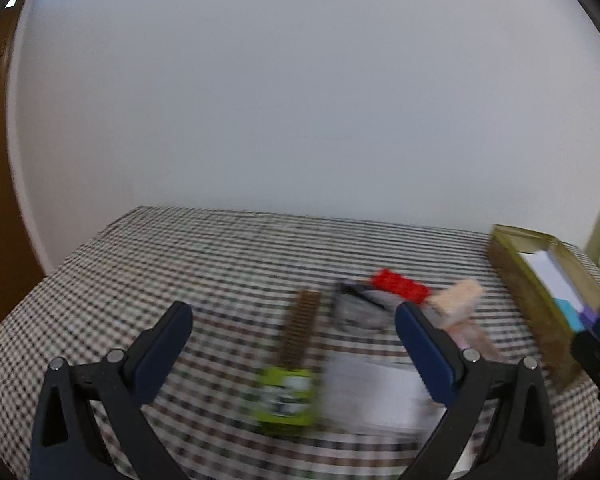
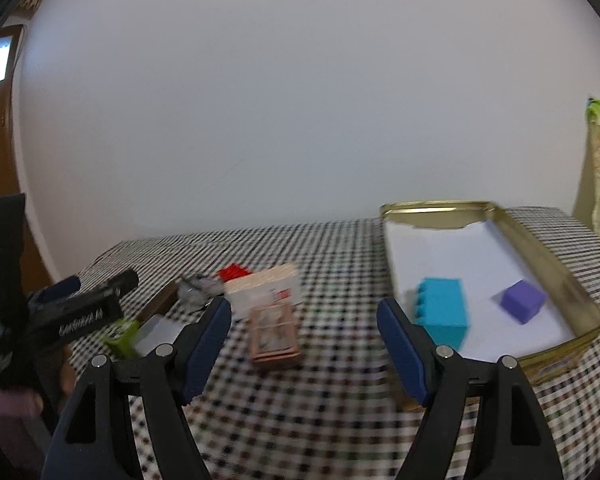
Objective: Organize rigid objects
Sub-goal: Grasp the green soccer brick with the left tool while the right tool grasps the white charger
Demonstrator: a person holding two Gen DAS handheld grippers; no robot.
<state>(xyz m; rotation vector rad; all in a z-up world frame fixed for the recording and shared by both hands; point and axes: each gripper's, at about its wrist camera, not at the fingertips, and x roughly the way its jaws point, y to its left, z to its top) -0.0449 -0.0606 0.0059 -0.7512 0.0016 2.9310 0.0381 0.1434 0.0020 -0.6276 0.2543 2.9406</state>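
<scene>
Checked table (image 2: 300, 400) carries gold tin (image 2: 556, 276), red brick (image 2: 232, 271), wooden block (image 2: 264, 280).

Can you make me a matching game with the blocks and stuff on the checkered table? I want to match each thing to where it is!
Things:
1. turquoise block
2. purple cube
3. red brick
4. green packet

Places:
A. on the cloth, behind the pale wooden block
B. in the gold tin, on its right side
C. on the cloth, at the near end of a brown comb
D. in the gold tin, on its left side

Pairs: 1-D, 2-B, 3-A, 4-C
</scene>
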